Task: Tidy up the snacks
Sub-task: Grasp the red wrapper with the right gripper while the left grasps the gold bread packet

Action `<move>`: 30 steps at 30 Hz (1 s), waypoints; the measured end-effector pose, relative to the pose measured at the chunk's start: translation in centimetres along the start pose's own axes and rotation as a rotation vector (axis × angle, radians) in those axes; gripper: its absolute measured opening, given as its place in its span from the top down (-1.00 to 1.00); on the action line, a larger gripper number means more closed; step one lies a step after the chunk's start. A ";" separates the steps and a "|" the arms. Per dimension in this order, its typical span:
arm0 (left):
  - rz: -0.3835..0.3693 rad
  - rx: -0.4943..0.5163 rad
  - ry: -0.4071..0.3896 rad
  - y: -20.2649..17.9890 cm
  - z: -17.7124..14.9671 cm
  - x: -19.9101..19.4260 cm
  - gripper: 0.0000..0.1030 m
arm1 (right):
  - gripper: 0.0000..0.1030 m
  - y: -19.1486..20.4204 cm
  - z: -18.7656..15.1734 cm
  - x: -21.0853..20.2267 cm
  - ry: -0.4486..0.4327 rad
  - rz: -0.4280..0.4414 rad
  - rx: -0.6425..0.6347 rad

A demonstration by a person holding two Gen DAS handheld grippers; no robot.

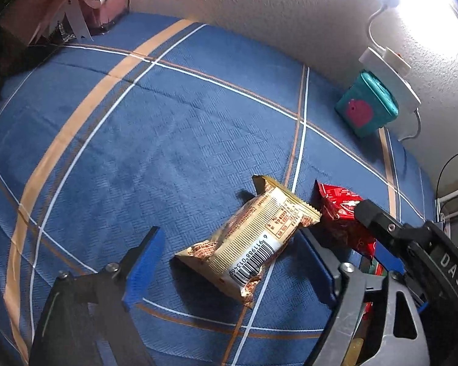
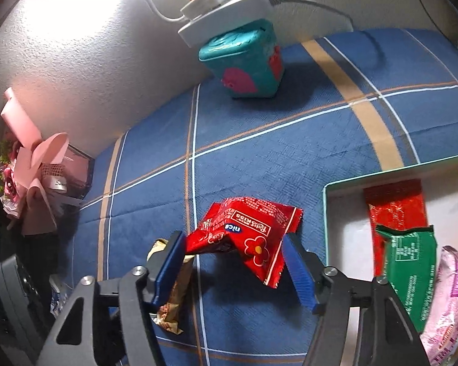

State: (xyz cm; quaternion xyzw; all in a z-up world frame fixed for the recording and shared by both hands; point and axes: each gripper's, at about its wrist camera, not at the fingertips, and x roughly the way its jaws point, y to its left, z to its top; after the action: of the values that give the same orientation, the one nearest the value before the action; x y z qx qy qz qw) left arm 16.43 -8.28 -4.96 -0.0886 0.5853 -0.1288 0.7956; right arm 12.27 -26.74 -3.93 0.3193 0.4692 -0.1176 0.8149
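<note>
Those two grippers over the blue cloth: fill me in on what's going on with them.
A person is sorting snacks with a gripper in each hand. The left gripper is open around a beige snack pack lying on the blue checked cloth; its pads are not pressing it. The right gripper straddles a red snack pack, the left pad at its edge, the right pad apart. Beside them a white box already holds red, green and pink packs.

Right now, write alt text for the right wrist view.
The right tool straddles a red snack packet on a blue plaid cloth; its left finger touches the packet, its right one stands clear. At right, a white tray holds red, green and pink packets; a teal tin stands by the wall.
</note>
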 end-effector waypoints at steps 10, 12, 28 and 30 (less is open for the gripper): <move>-0.037 0.024 0.016 -1.0 0.1 1.4 0.03 | -0.03 -0.6 0.3 1.7 0.009 -0.013 0.025; -0.031 0.034 0.009 -1.4 0.2 1.4 0.12 | -0.02 -0.7 0.3 1.8 0.002 -0.011 0.025; -0.015 -0.052 -0.020 1.1 0.6 -0.8 0.30 | 0.17 -0.7 -0.4 0.7 -0.017 0.003 0.005; -0.019 -0.059 -0.021 1.4 0.5 -1.4 0.30 | 0.18 -0.7 -0.5 0.3 -0.023 0.005 0.002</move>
State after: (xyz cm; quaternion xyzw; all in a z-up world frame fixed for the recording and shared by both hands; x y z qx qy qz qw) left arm 16.70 -6.52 -3.95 -0.1189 0.5794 -0.1182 0.7976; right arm 11.74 -26.95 -4.65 0.3197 0.4588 -0.1197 0.8204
